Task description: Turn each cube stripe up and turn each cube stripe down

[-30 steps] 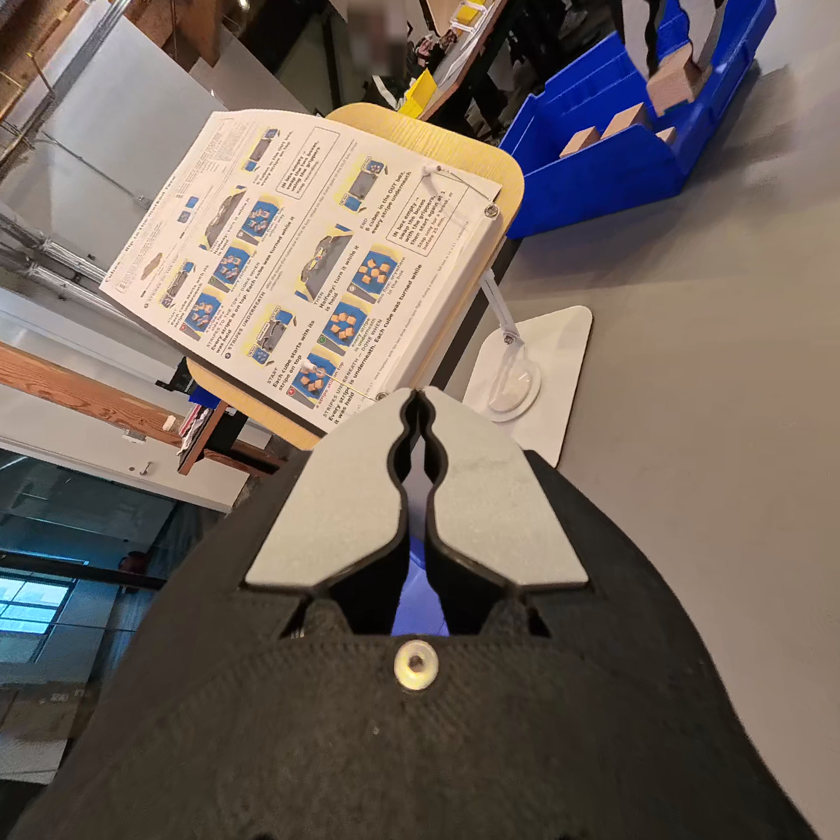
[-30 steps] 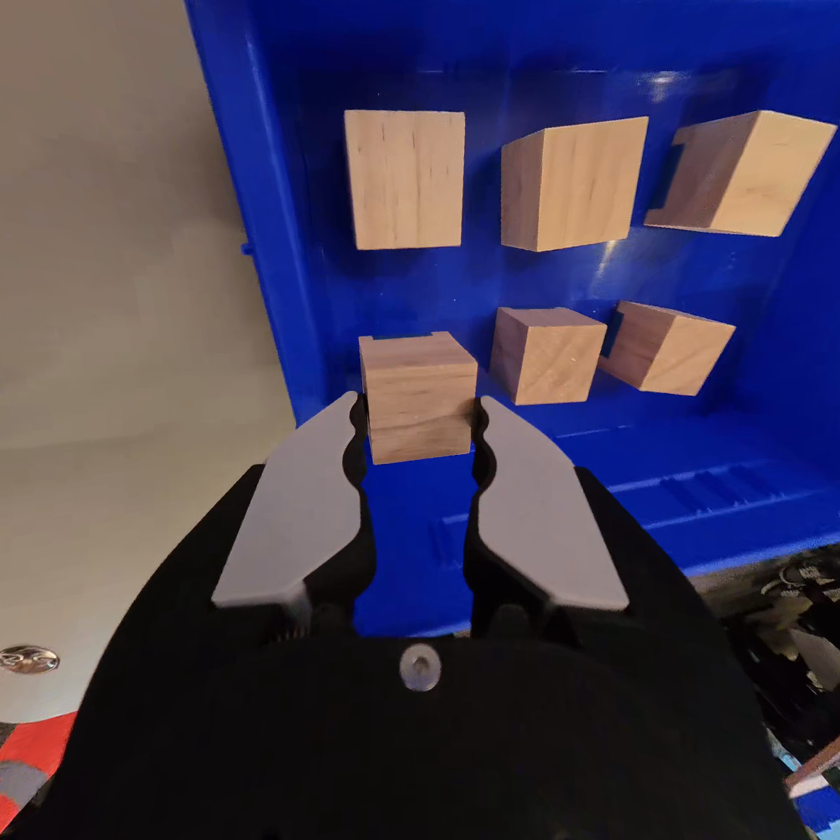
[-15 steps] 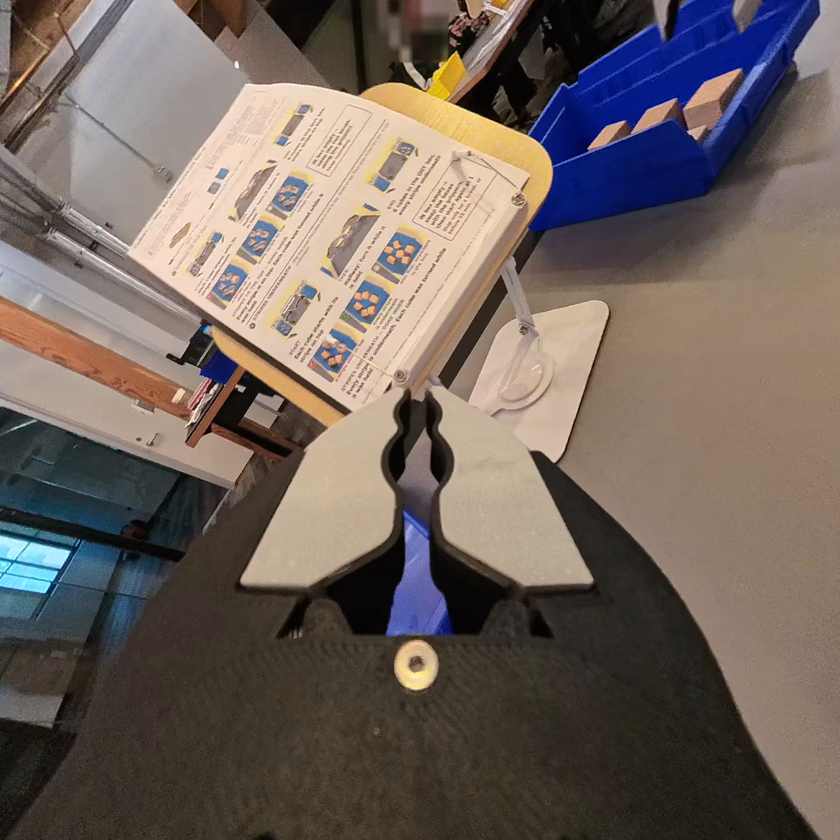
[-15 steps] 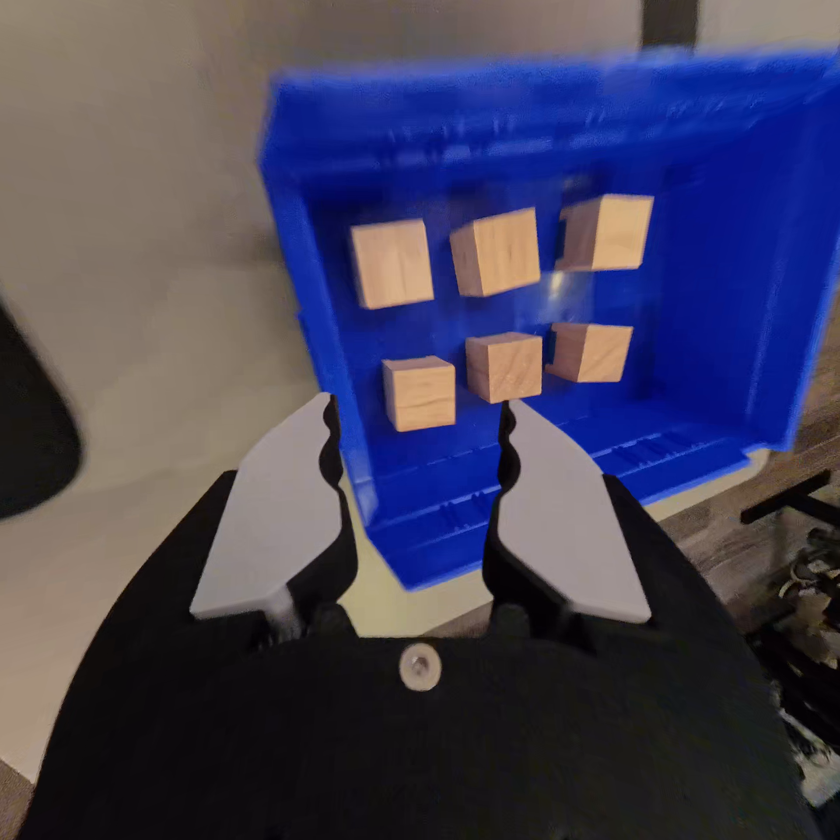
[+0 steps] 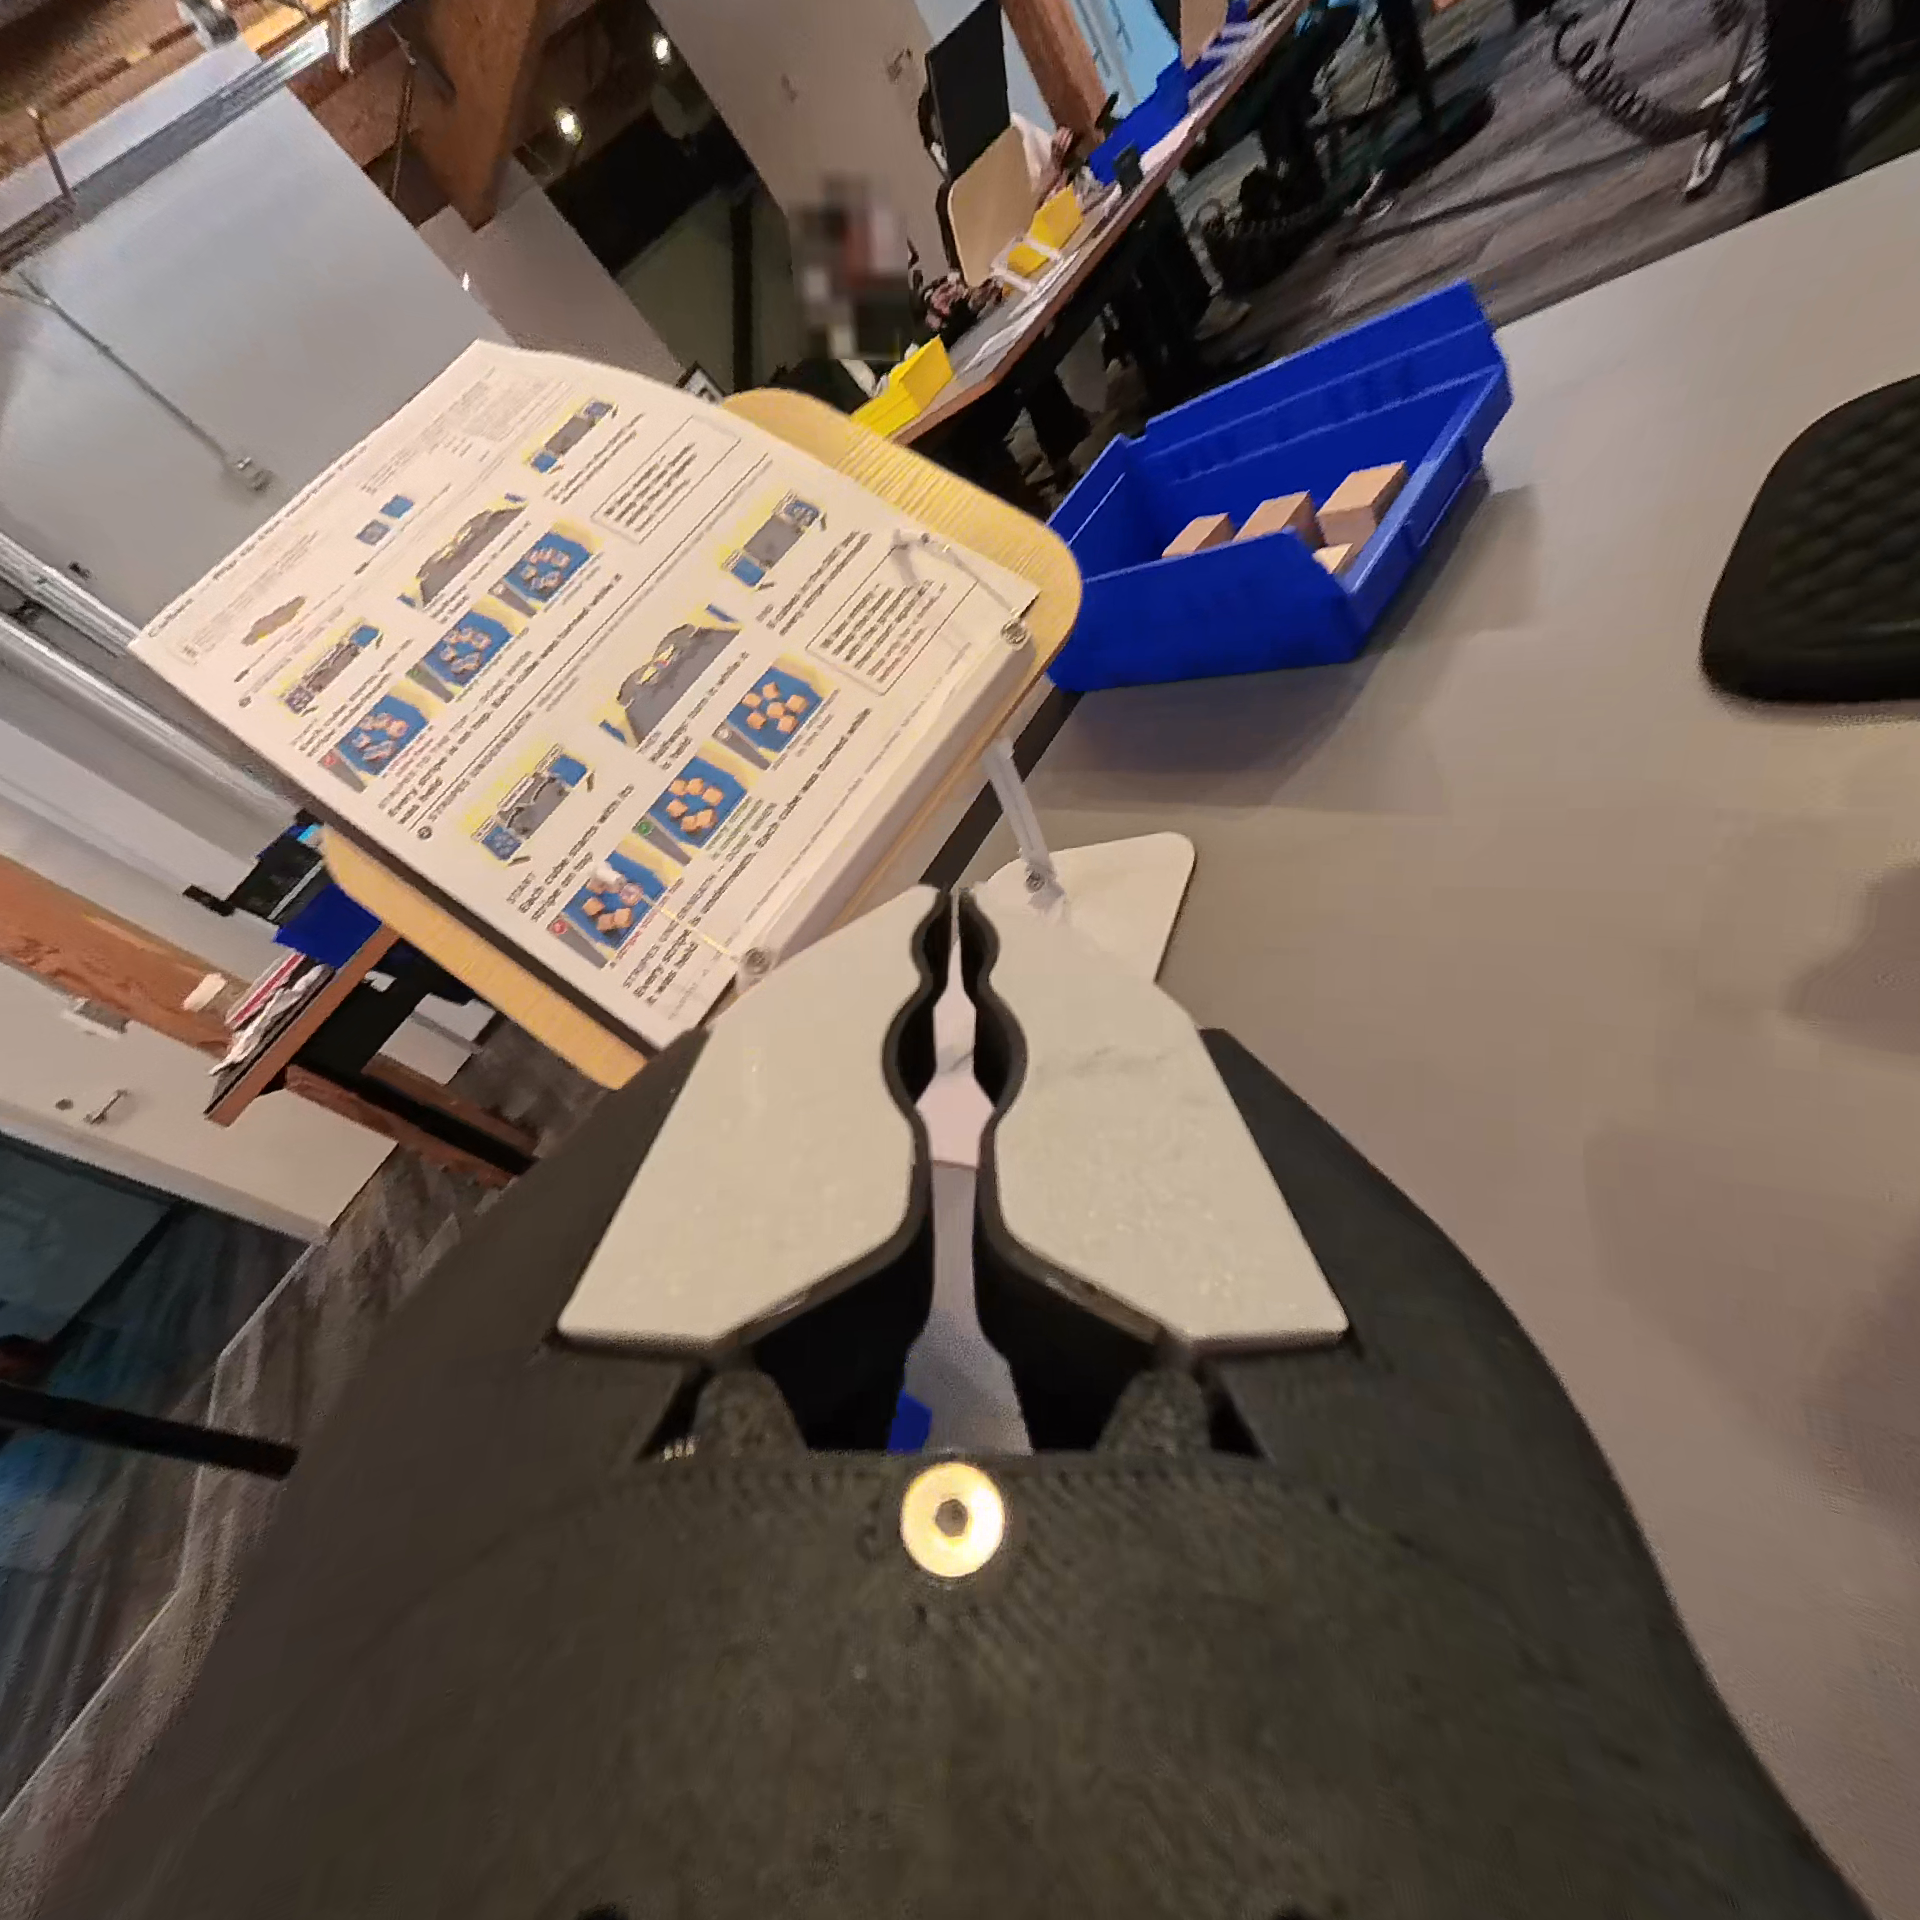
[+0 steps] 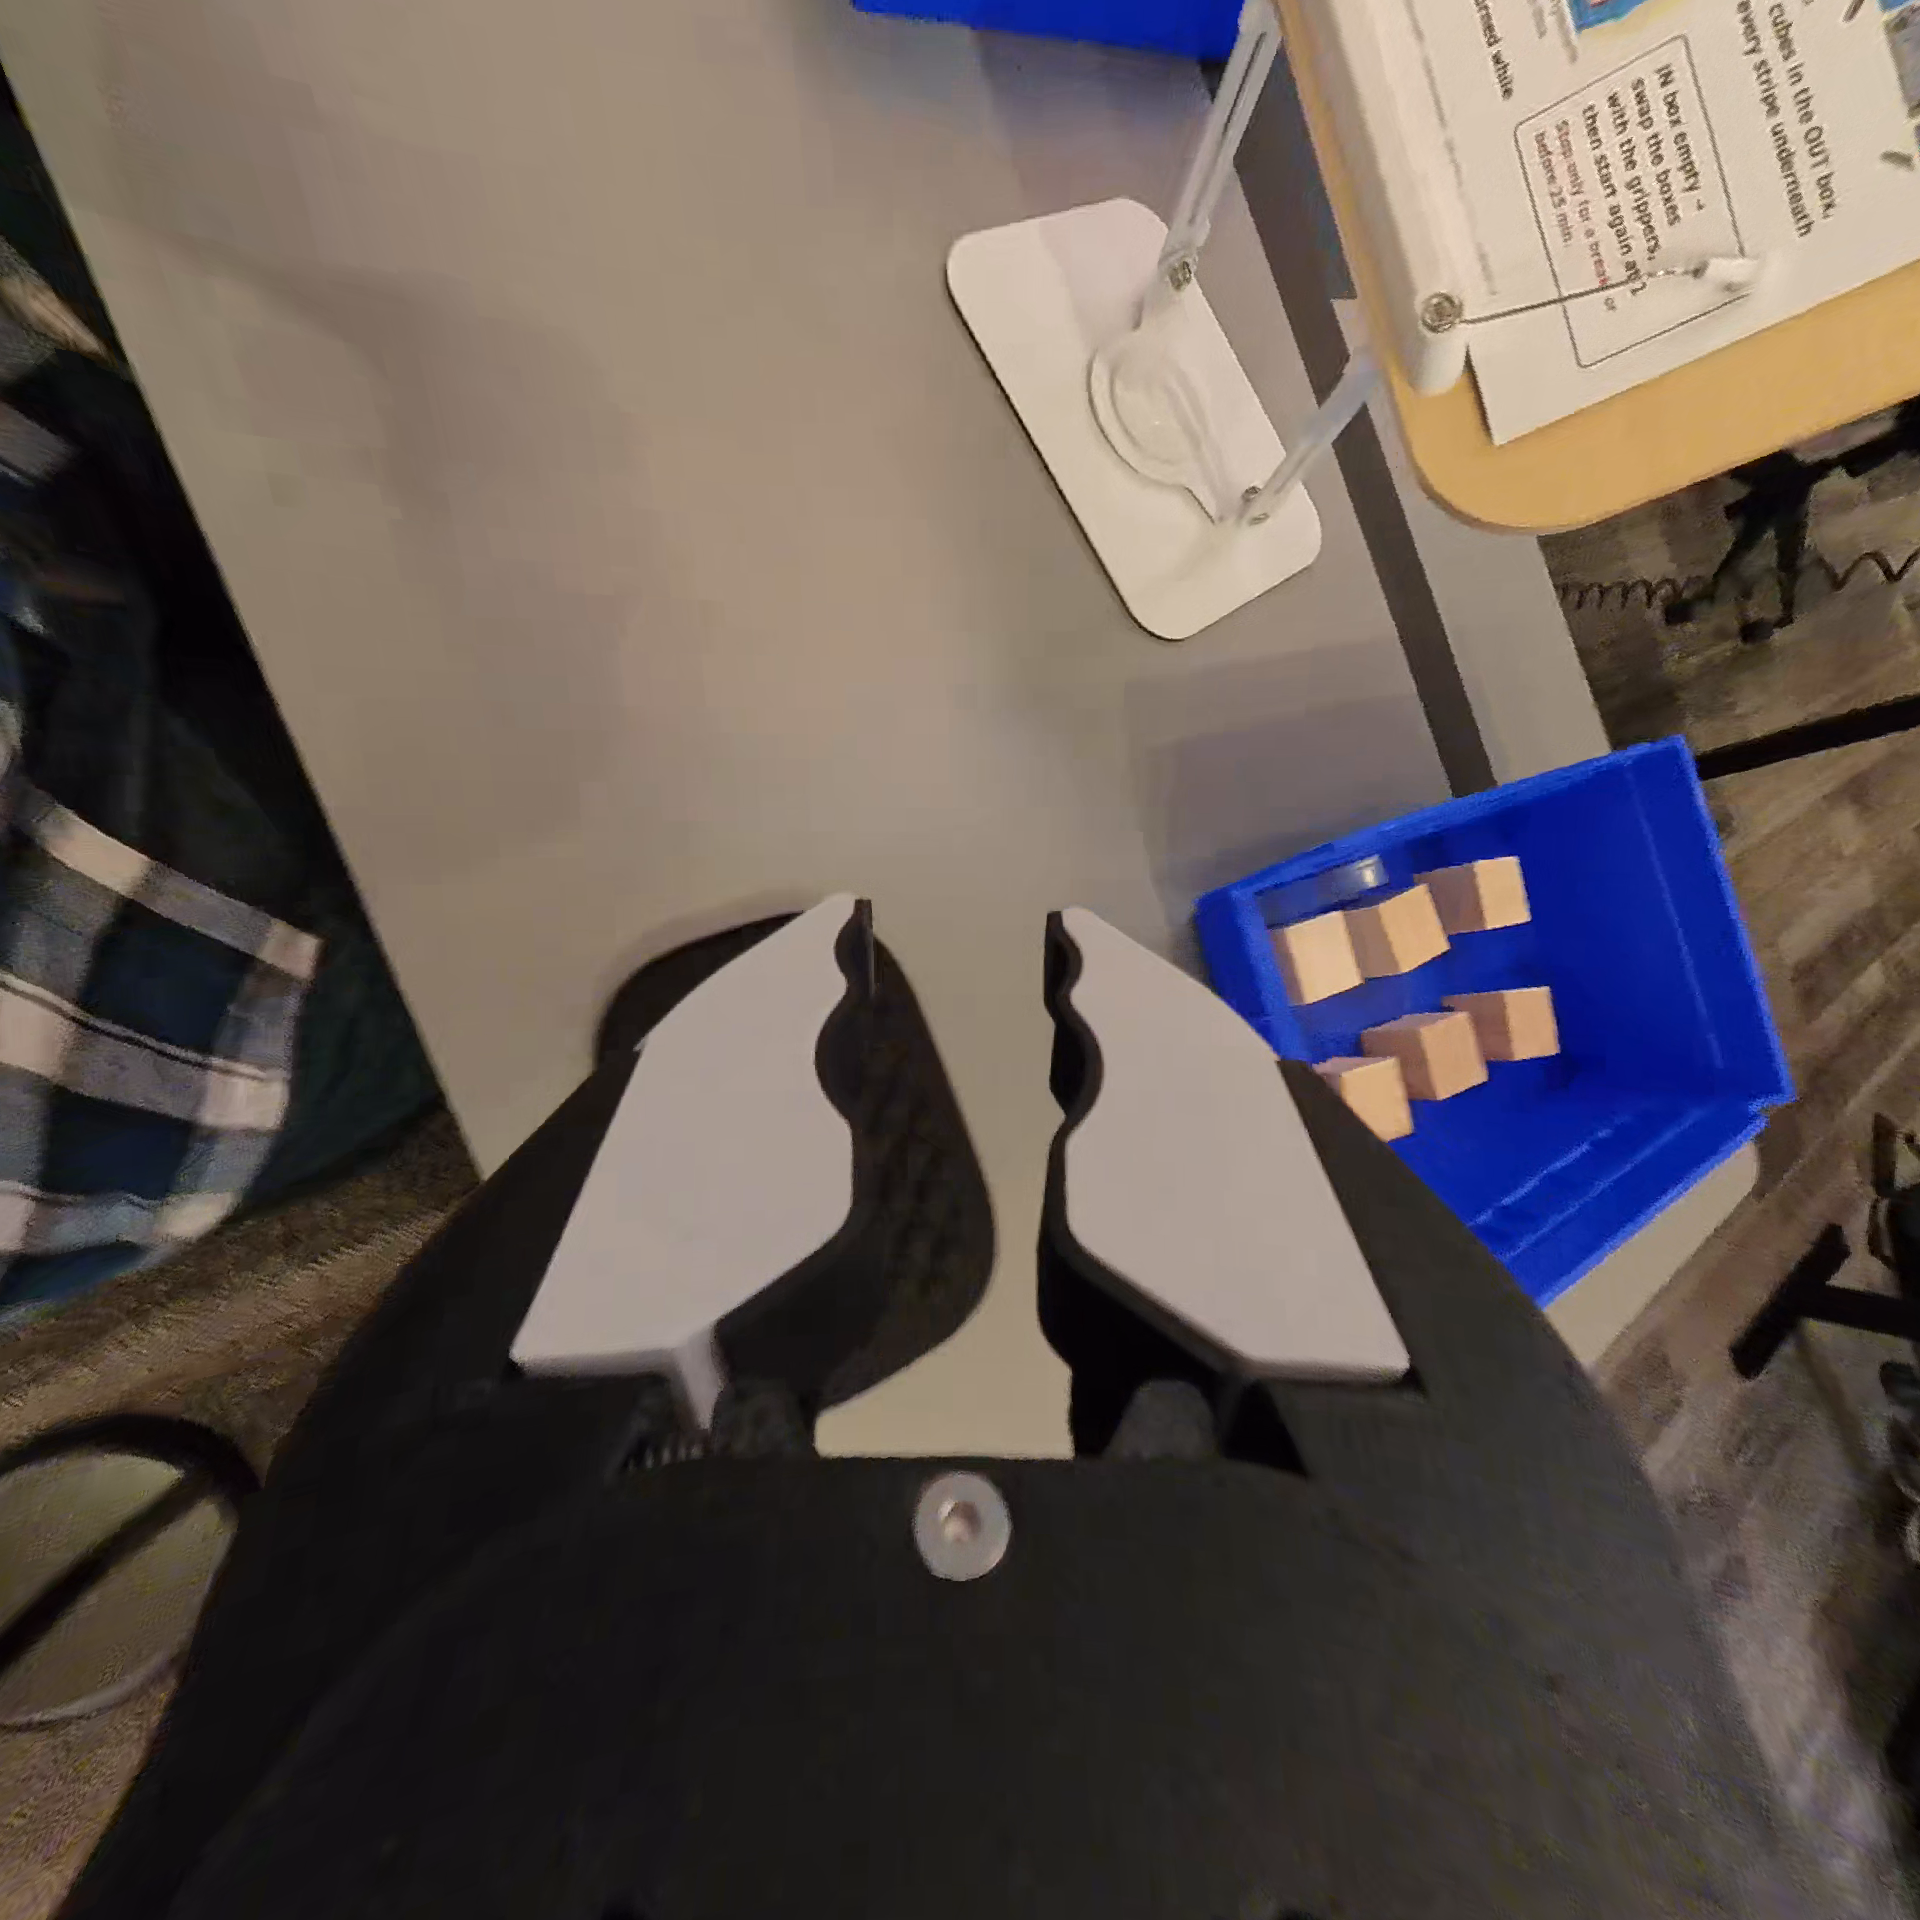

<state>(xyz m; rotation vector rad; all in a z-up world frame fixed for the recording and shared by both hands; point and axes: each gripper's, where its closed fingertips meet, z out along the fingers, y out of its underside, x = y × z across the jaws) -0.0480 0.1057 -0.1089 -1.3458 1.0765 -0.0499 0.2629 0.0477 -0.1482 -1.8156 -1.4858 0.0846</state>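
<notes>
Grey laminate tabletop [image 6: 644, 540] fills most of both views. An illustrated instruction sheet on a pale wooden board [image 5: 582, 665] stands over a white stand base [image 6: 1132, 416]. At the table's edge sits a blue plastic bin [image 6: 1621, 1195] with six plain wooden cubes [image 6: 1418, 1055] inside. The right gripper [image 6: 958, 925] hangs over bare table, jaws wide and bare. The left gripper [image 5: 954, 904] has its fingertips pinched together on nothing.
</notes>
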